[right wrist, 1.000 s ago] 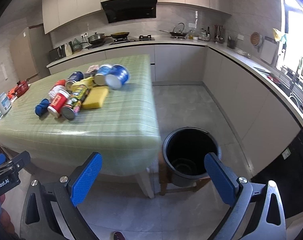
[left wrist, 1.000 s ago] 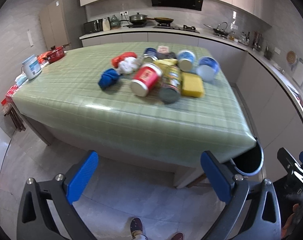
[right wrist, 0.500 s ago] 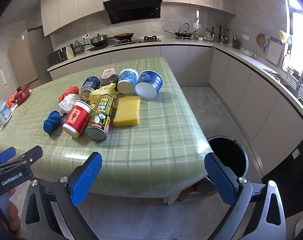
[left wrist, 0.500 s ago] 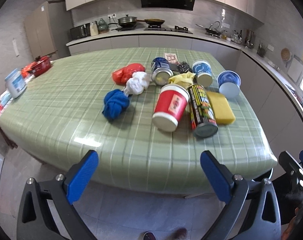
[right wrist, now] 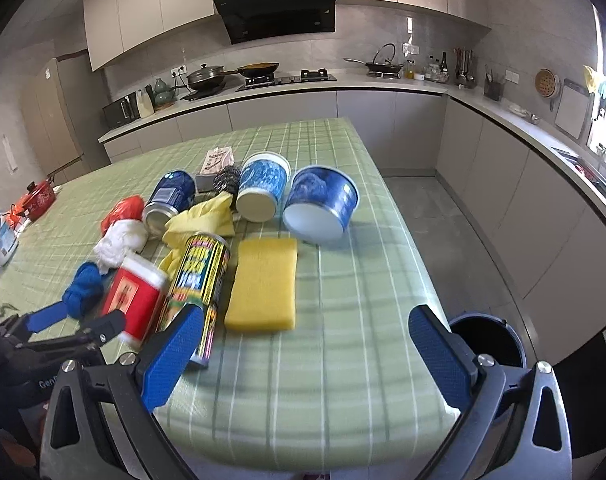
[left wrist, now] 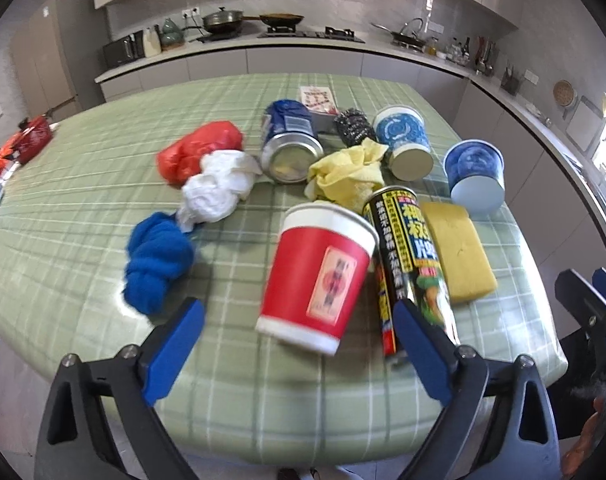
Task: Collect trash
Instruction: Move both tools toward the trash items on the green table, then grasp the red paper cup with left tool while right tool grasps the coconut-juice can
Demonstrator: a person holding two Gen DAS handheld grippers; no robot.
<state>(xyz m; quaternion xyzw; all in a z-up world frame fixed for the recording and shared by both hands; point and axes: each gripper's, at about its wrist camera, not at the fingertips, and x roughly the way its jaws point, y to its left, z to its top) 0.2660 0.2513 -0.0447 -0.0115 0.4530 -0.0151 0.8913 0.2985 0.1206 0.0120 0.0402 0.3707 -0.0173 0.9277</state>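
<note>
Trash lies in a heap on the green checked table (left wrist: 83, 208). A red paper cup (left wrist: 319, 276) lies on its side beside a black-and-yellow can (left wrist: 411, 256) and a yellow sponge (left wrist: 457, 248). Behind them are a blue cloth wad (left wrist: 155, 260), white paper (left wrist: 215, 192), a red bag (left wrist: 199, 152), a blue can (left wrist: 289, 144) and a yellow rag (left wrist: 347, 176). My left gripper (left wrist: 298, 308) is closing, its pads either side of the cup's base without touching it. My right gripper (right wrist: 306, 314) is open just short of the sponge (right wrist: 263, 284), with nothing between its fingers.
Two blue tubs (right wrist: 263, 192) (right wrist: 323, 208) and a black scourer (right wrist: 227, 180) lie at the back of the heap. A black bin (right wrist: 489, 340) stands on the floor off the table's right corner. A red pot (right wrist: 37, 200) sits at the far left edge.
Both grippers have come forward from beyond the table's near edge to over it, so the heap looms larger. The left jaws have narrowed a little. The bin has slid to the lower right.
</note>
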